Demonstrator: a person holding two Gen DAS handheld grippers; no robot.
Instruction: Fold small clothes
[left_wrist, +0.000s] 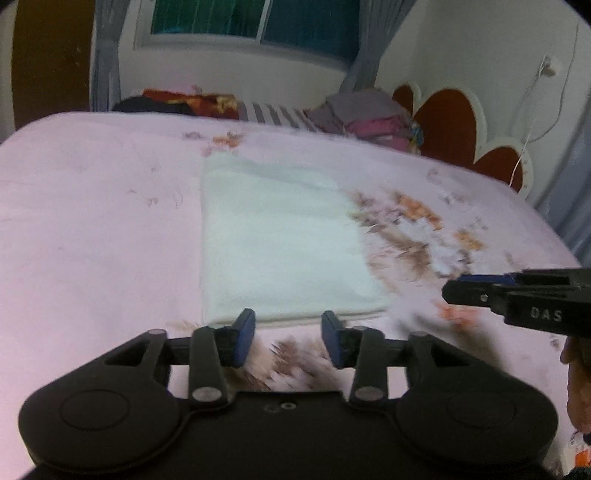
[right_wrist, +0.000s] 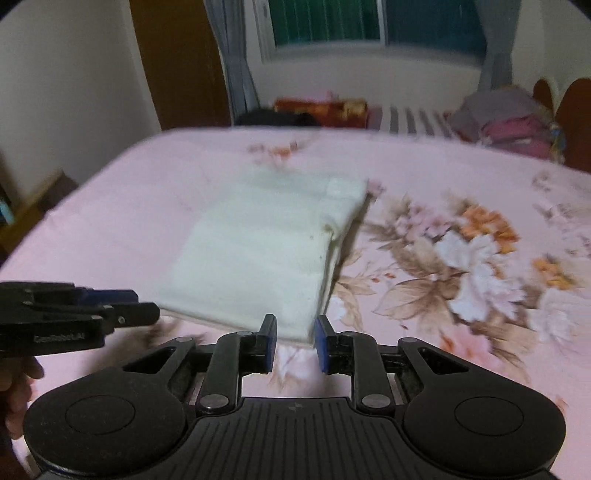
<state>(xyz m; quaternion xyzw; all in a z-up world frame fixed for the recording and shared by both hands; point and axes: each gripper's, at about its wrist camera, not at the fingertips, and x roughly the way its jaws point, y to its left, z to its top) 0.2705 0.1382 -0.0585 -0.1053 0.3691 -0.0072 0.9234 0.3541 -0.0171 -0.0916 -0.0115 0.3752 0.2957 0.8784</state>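
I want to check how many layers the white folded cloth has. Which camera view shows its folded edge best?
The right wrist view: the white folded cloth shows its stacked right edge there, with layers visible, though blurred. In the left wrist view the cloth appears only as a flat top surface, with no layers visible.

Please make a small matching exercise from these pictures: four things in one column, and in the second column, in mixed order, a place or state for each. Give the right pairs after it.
Things:
1. white cloth
2. left tongs
3. stack of folded clothes
4. pink flowered bedsheet

Places or states:
A. at the far end of the bed, near the headboard
B. open, holding nothing, at the near edge of the cloth
C. folded, lying flat on the bed
D. spread over the bed, under the cloth

Pairs: 1-C, 2-B, 3-A, 4-D
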